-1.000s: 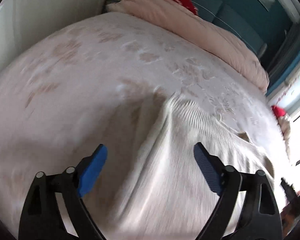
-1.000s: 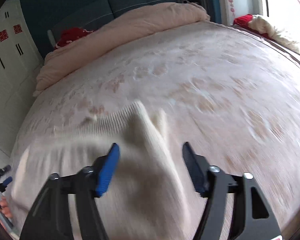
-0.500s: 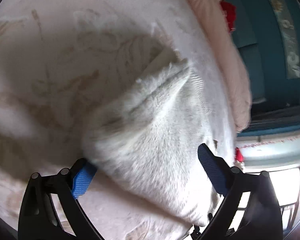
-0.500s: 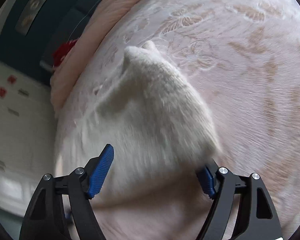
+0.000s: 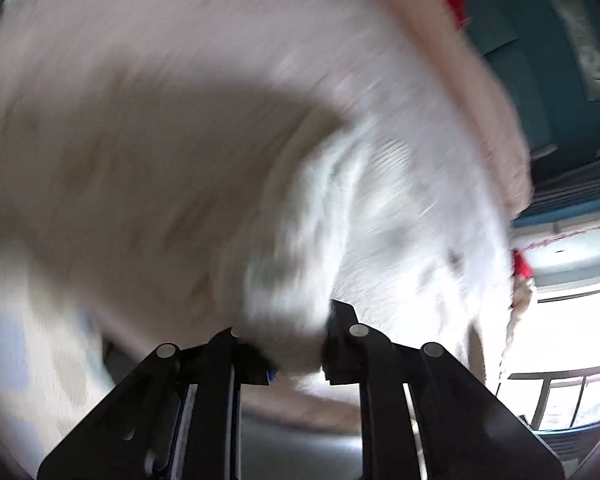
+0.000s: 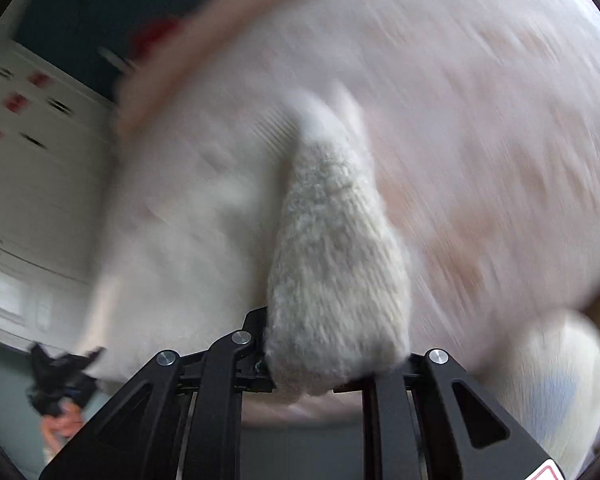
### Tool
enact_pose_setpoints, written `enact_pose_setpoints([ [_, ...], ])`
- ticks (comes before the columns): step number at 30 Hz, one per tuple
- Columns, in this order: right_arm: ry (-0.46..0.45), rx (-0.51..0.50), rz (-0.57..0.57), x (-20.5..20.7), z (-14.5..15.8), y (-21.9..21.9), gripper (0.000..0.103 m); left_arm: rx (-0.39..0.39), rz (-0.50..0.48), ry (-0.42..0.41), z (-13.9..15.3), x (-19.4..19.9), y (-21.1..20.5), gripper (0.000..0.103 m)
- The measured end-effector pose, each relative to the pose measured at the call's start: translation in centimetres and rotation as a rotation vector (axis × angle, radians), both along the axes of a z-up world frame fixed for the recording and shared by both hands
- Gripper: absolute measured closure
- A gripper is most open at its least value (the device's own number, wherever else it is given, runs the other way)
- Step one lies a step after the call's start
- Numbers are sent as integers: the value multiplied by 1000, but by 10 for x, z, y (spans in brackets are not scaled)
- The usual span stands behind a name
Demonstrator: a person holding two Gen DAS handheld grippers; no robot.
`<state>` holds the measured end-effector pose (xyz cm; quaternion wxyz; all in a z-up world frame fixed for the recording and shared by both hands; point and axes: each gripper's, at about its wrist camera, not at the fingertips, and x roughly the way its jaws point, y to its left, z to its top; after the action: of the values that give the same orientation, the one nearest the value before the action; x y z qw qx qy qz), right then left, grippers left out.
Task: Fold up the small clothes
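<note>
both claws now clamped on sweater

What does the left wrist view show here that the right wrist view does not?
Only the left wrist view shows the bright window with railing. Only the right wrist view shows the white cabinets and the other gripper low at left. Both show the cream knit garment clamped in a gripper, left gripper and right gripper, over the bedspread.

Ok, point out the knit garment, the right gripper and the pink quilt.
knit garment (image 6: 332, 264), right wrist view, bunched fuzzy fold
right gripper (image 6: 336, 372), right wrist view, between the fingertips
pink quilt (image 5: 496, 120), left wrist view, rolled edge
</note>
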<state>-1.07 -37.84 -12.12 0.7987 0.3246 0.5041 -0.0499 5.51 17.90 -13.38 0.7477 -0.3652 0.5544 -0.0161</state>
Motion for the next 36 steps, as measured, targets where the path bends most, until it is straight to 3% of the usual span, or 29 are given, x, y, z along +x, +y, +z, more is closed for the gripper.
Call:
enact_pose_setpoints([
  [1, 17, 34, -17, -9, -14, 0, 86, 5, 9, 20, -15, -9, -1, 88],
  [3, 3, 86, -53, -16, -17, -6, 78, 56, -7, -35, -17, -19, -6, 80],
  [5, 27, 37, -54, -12, -2, -11, 67, 152, -55, -87, 1, -15, -15, 72],
  [7, 18, -43, -37, -9, 19, -15, 61, 172, -83, -142, 22, -10, -17, 62],
  [9, -24, -142, -48, -11, 45, -19, 52, 210, -59, -193, 47, -8, -12, 32],
  [10, -56, -201, -52, -11, 58, -20, 45, 239, -30, -233, 62, -7, -6, 25],
  [12, -115, -293, -31, -3, 83, -20, 40, 268, 7, -302, 84, -1, 4, 21],
  [15, -147, -315, 33, 37, 94, -22, 39, 261, -2, -316, 97, 30, 4, 18],
  [18, -140, -359, 76, 83, 88, -20, 39, 225, -47, -265, 84, 64, -12, 17],
  [21, -76, -391, 82, 119, 65, -12, 39, 211, -108, -171, 55, 97, -39, 17],
  [23, -36, -386, 75, 133, 50, -12, 39, 214, -143, -113, 29, 114, -54, 19],
  [27, 24, -362, 56, 137, 18, -6, 39, 276, -159, -99, 9, 115, -67, 22],
  [28, 19, -361, 54, 135, 17, -6, 46, 299, -172, -105, 5, 114, -71, 24],
  [29, 6, -367, 51, 132, 15, -3, 54, 319, -180, -110, 4, 114, -73, 31],
  [31, -1, -352, 52, 130, 13, -2, 75, 354, -204, -124, 4, 114, -76, 54],
  [33, -17, -335, 38, 127, 15, -3, 85, 332, -197, -123, 10, 118, -68, 85],
  [34, -27, -326, 33, 126, 18, -3, 87, 318, -176, -126, 15, 119, -63, 91],
  [36, -83, -306, 14, 121, 35, -4, 89, 276, -139, -159, 30, 120, -48, 92],
])
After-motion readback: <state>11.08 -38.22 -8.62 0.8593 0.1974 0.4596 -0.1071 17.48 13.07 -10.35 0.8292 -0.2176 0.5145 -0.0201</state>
